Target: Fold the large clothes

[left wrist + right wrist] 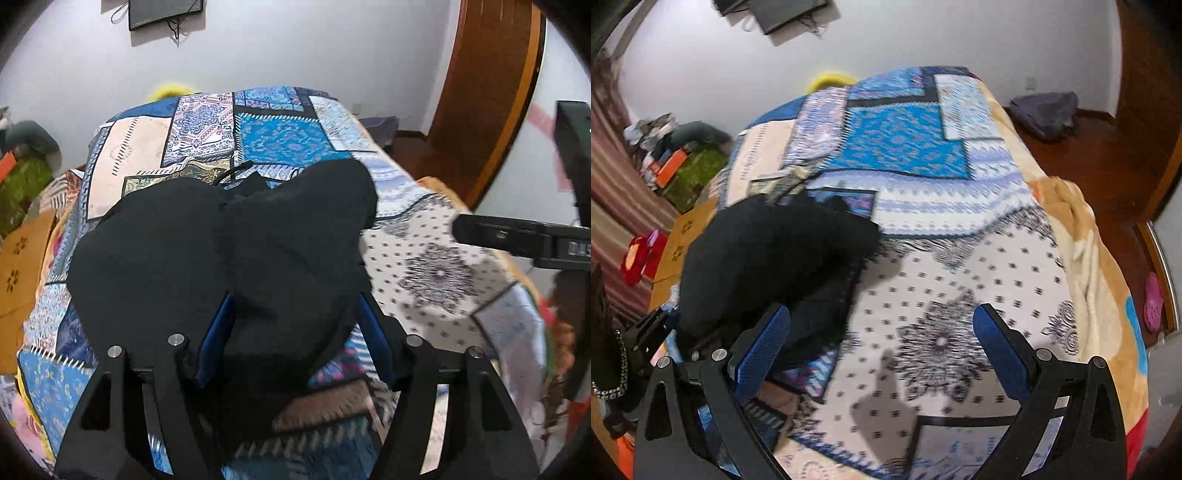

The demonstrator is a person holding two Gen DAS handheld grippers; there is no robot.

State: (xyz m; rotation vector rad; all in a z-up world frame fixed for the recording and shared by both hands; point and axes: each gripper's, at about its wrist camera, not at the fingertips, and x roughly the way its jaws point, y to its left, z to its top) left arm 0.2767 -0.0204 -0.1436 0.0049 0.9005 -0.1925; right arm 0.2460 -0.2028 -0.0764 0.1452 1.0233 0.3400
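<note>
A large black garment [229, 251] lies bunched on a bed with a blue and white patterned cover [280, 136]. My left gripper [295, 314] has its blue pads wide apart on either side of a thick fold of the black cloth, which drapes over and between them. In the right wrist view the garment [775, 254] lies to the left, and my right gripper [882, 343] is open and empty over the white dotted part of the cover [960, 280]. The right gripper also shows at the right edge of the left wrist view [517, 236].
A wooden door [491, 92] stands at the right. A dark bag [1045, 110] lies on the wooden floor beyond the bed. Boxes and clutter [679, 162] sit at the left. A screen [162, 13] hangs on the far wall. An orange blanket edge [1082, 236] runs along the bed's right side.
</note>
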